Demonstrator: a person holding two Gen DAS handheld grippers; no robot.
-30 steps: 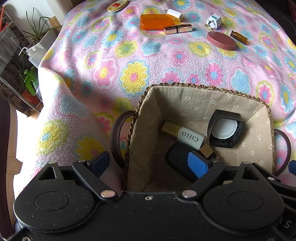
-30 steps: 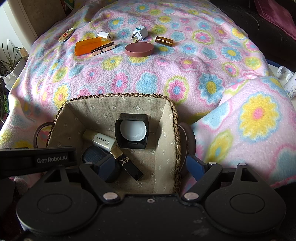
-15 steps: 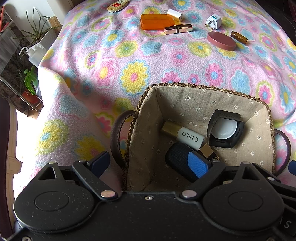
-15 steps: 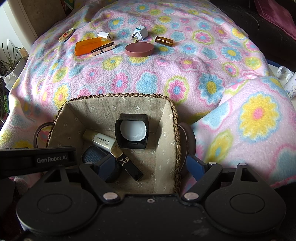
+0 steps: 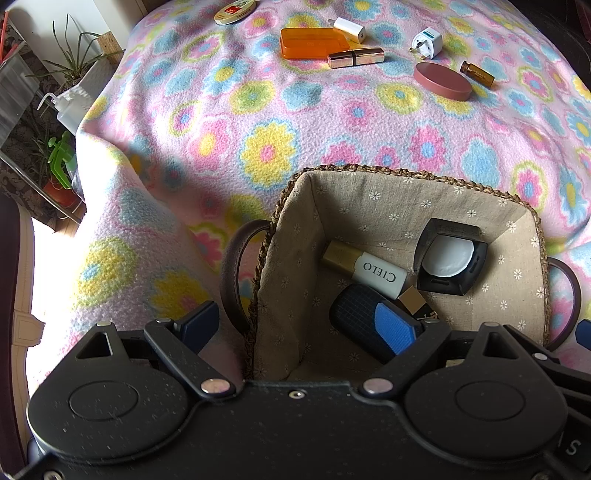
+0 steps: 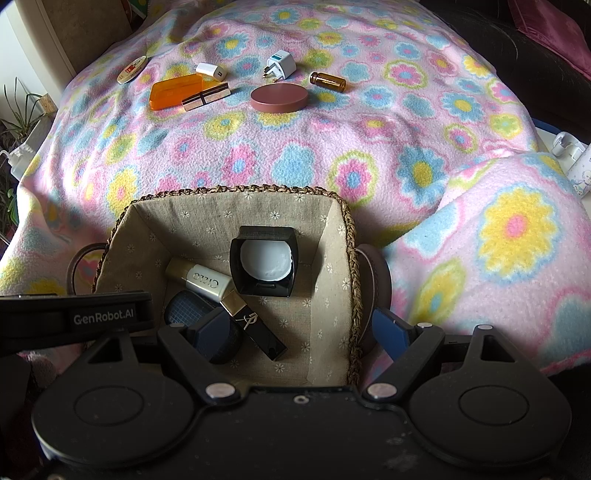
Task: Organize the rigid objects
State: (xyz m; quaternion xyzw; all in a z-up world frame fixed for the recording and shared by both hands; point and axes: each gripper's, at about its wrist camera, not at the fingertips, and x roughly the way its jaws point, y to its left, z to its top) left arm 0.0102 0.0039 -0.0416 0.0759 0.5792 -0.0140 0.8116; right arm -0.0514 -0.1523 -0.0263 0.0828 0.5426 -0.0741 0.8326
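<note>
The left gripper straddles the left wall of the basket: 1 finger sits outside by the brown handle, the other hangs inside over a dark grid-textured case. Its jaws stand wide apart, and whether the pads press on the wall cannot be told. The right gripper straddles the right wall of the basket the same way, its jaws spread, 1 finger inside and 1 outside by the other handle; no grip is visible there either.

Inside the fabric-lined basket, in the left wrist view, lie a white tube marked CIELO with a gold cap, a black square compact with a white round centre at 3 o'clock from the tube, the dark case at 6 o'clock from it, and a black lipstick with a gold band beside the case.

The basket sits on a pink flowered blanket. Well beyond its 12 o'clock rim lie an orange box, a rose-gold lipstick touching it, a white charger, a white plug adapter, a round pink lid, a small amber vial and an oval tin. At 9 o'clock, off the blanket, stand potted plants.
</note>
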